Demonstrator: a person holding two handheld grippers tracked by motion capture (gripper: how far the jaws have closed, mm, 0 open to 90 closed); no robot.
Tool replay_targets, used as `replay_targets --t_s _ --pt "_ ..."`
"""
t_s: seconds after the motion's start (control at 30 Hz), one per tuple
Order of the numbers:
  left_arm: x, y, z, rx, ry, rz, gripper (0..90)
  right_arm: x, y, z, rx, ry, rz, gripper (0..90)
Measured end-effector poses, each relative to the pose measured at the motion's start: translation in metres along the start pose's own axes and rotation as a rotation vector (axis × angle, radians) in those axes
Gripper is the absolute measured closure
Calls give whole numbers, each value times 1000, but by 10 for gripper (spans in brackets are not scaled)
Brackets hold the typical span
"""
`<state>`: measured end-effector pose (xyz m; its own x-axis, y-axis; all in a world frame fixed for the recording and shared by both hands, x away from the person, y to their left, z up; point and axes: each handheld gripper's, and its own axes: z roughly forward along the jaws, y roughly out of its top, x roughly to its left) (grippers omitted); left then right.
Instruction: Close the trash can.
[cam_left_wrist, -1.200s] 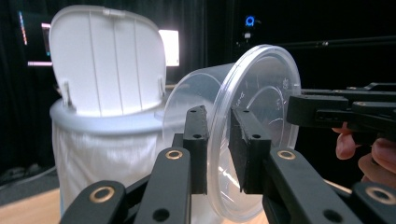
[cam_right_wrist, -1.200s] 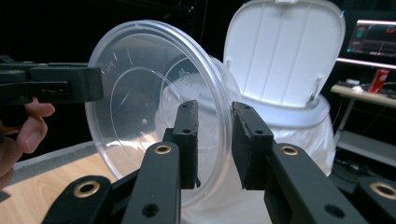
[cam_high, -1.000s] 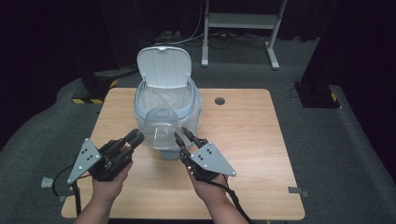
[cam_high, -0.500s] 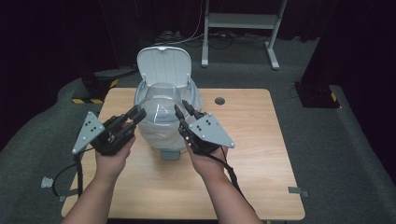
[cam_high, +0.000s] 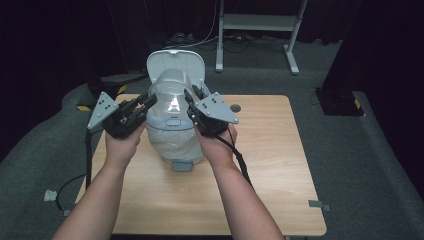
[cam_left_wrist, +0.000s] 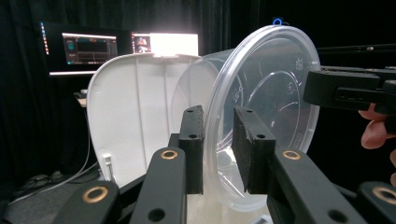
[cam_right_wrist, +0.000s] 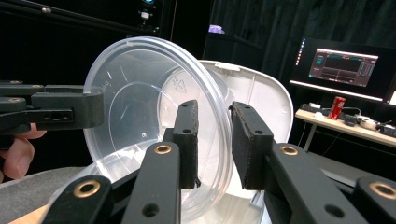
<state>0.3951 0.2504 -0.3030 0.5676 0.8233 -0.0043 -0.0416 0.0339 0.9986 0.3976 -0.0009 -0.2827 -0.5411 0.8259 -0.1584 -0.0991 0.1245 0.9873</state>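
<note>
- Lifting has carried the clear round plastic tub (cam_high: 172, 97) off the worktop (cam_high: 280, 165): a second ago it sat low in front of the bin, and now you hold it in the air, tipped on its side, just in front of the raised white lid (cam_high: 175, 62) of the pale grey pedal bin (cam_high: 174, 142).
- Your left gripper (cam_high: 149, 100) straddles the tub's rim on one side; in the left gripper view the rim (cam_left_wrist: 219, 112) passes between the two pads. These jaws have just been opening a little, and a gap shows beside the rim, so the hold on this side looks loose.
- Your right gripper (cam_high: 189, 96) takes the opposite rim; in the right gripper view the rim (cam_right_wrist: 224, 140) runs between its pads too, and these jaws appear closed on it.
- Both your hands have risen and moved forward with the tub, so it now sits above the bin's mouth, which is lined with a thin translucent bag (cam_high: 175, 145).
- Judging by this, the tub is nearly placed for dropping in; the loosening left side suggests release is near, so keep it centred over the opening.
</note>
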Motion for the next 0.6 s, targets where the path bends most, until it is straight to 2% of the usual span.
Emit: replay_targets --t_s 0.1,0.13,0.17,0.2,0.23,0.27,0.33,0.43,0.6 --pt "6 -2 8 15 15 5 729 -2 -2 9 3 -10 -13 721" --pt "9 -6 13 50 37 17 715 -3 -3 13 9 -12 -22 712" --pt "12 -9 17 83 55 9 626 -4 -6 20 41 -24 -55 665" --pt "18 -13 19 127 52 -24 541 -4 -9 23 66 -38 -71 598" --pt "22 -17 18 142 33 -48 489 -5 -14 26 101 -40 -62 550" --pt "21 -21 14 132 36 -32 471 -6 -18 26 116 -31 -42 547" --pt "18 -25 3 95 54 -1 452 -7 -27 18 96 -25 -33 548" --pt "16 -27 -4 83 55 3 452 -8 -35 7 83 -22 -19 559" --pt "18 -30 -12 90 66 7 465 -7 -41 -8 65 -23 -7 569"
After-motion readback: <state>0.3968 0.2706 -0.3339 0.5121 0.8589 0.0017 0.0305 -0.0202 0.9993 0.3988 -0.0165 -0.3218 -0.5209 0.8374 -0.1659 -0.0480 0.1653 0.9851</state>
